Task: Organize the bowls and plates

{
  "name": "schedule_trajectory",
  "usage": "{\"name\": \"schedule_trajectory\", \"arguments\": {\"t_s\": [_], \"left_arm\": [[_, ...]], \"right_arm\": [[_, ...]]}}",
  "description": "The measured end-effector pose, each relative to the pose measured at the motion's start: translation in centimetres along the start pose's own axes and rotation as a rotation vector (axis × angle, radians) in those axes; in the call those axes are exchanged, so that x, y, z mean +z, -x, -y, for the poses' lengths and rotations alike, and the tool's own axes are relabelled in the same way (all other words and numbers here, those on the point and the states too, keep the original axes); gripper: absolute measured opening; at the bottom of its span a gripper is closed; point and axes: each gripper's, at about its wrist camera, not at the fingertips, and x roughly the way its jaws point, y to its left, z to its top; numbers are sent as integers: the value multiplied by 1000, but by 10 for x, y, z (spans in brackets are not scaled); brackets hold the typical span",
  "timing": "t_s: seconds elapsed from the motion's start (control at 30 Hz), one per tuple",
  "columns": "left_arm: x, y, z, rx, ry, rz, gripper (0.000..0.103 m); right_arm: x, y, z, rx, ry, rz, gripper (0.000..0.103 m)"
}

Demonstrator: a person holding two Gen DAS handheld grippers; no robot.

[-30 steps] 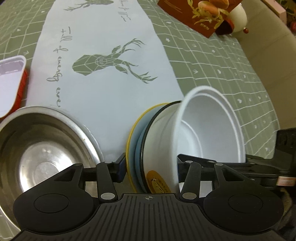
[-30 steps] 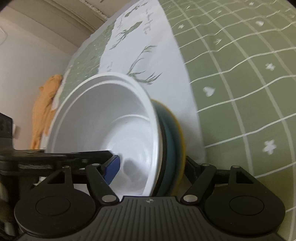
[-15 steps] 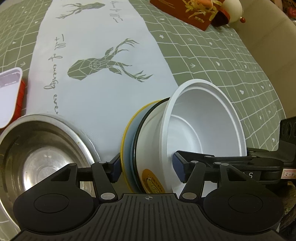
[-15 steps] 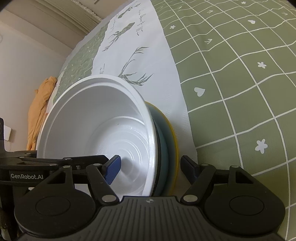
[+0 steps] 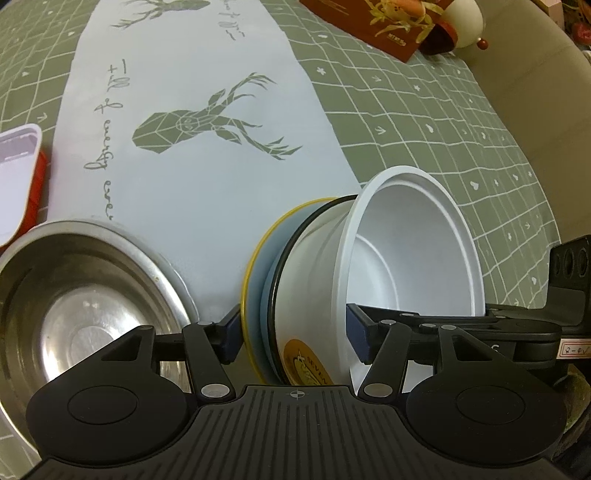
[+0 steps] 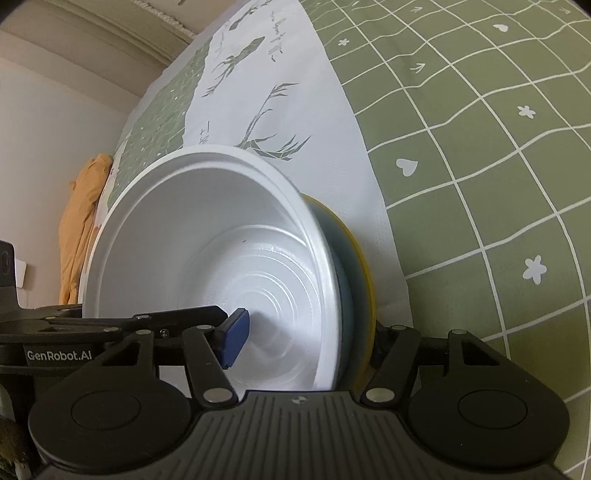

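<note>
A stack of dishes stands on edge on the pale strip of the tablecloth (image 5: 207, 206): a white bowl (image 5: 413, 258) nested against a black-rimmed bowl (image 5: 314, 280), with a blue plate (image 5: 264, 280) edged in yellow behind them.

The left gripper (image 5: 295, 332) straddles the stack. Its jaws have just been opening and stand spread, the left pad just outside the plate's yellow rim, the right pad inside the white bowl's mouth; no clear pressing shows.

The right gripper (image 6: 306, 339) straddles the same stack from the other side. Its jaws have just been closing; one blue pad (image 6: 233, 338) sits inside the white bowl (image 6: 207, 266), the other finger lies behind the yellow rim of the plate (image 6: 364, 280). Whether the pads already pinch, I cannot tell.

A steel bowl (image 5: 85, 295) sits to the left of the stack, near the left gripper. A white tray (image 5: 16, 177) lies at the far left edge, and a red box (image 5: 373, 26) at the far side.
</note>
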Motion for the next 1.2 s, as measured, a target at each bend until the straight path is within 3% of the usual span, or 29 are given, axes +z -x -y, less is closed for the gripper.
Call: {"name": "schedule_trajectory", "arguments": {"t_s": [0.7, 1.2], "left_arm": [[-10, 19, -1, -17, 11, 6, 61], [-28, 98, -33, -34, 25, 150, 61]], "right_arm": [[-7, 9, -10, -10, -47, -19, 64], [-14, 27, -89, -12, 64, 56, 64]]}}
